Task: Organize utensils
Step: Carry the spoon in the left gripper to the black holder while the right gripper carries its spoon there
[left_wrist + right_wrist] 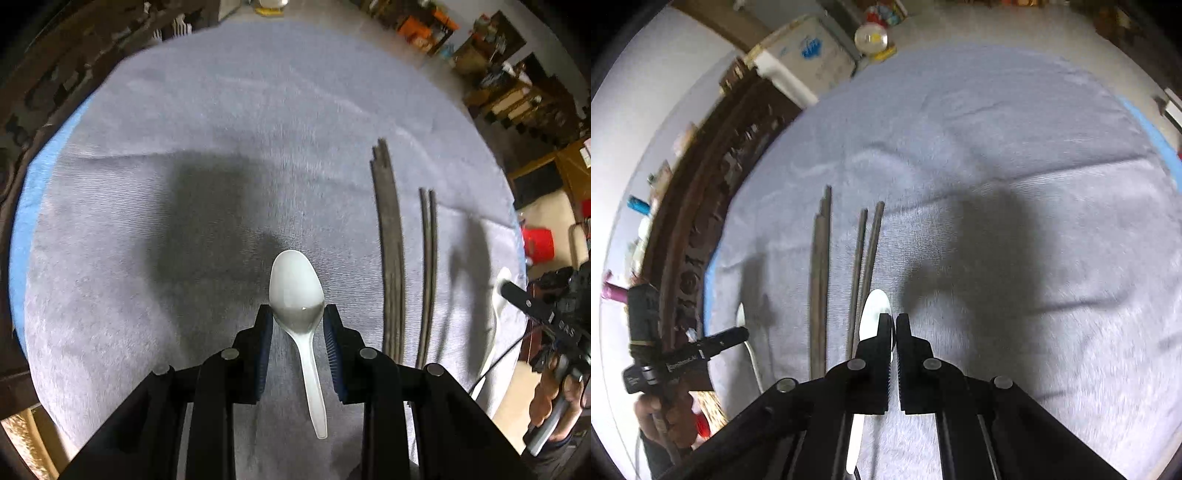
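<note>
A white plastic spoon (pixel 298 295) lies on the grey cloth (pixel 221 129), bowl away from me. My left gripper (pixel 297 312) is open, its blue-padded fingers either side of the spoon's bowl and neck. Dark chopsticks lie in two groups to the right, a thicker bundle (pixel 389 251) and a pair (pixel 428 266). A second white spoon (pixel 495 325) lies at the far right, beside my right gripper (pixel 508 288). In the right wrist view my right gripper (pixel 894 321) is shut and empty over that spoon (pixel 873 314). The chopstick bundle (pixel 820 280) and pair (pixel 866 266) lie left of it.
The cloth's blue edge (pixel 26 221) shows at the left. A carved dark wooden frame (pixel 701 206) borders the table. A cardboard box (pixel 801 55) and a small globe (pixel 871 37) stand beyond the far end. Shelves with clutter (pixel 509 85) stand at the right.
</note>
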The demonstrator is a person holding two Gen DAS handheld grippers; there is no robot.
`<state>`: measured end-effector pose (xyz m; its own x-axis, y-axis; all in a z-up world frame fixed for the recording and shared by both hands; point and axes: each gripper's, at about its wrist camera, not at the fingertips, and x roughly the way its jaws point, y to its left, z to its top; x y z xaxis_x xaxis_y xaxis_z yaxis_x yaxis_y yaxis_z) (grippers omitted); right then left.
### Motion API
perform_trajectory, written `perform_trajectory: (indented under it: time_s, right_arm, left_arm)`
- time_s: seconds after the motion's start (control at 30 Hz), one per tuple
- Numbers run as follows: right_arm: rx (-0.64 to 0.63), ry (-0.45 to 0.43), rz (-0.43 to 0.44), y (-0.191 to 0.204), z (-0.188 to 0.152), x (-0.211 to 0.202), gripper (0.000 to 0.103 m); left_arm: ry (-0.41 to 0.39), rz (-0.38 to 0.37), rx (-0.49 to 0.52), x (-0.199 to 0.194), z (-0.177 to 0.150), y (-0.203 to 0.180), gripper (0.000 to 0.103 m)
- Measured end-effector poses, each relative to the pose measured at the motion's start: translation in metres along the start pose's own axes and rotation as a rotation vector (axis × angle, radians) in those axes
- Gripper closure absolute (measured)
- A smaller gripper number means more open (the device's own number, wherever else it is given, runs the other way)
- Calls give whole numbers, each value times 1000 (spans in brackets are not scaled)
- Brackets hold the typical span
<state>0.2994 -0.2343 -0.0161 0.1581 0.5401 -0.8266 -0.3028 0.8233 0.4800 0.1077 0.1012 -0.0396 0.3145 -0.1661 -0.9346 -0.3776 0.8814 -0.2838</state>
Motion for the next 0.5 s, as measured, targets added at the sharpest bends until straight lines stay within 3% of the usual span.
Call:
perform_trajectory:
  time_s: [0.27, 0.5]
  right_arm:
    - [-7, -233, 29, 19, -46, -68, 100]
    - [-82, -380, 53, 53, -84, -114, 100]
  left_arm:
    - [-214, -8, -28, -54, -42, -3, 74]
    - [-408, -93, -20, -106, -75, -26, 74]
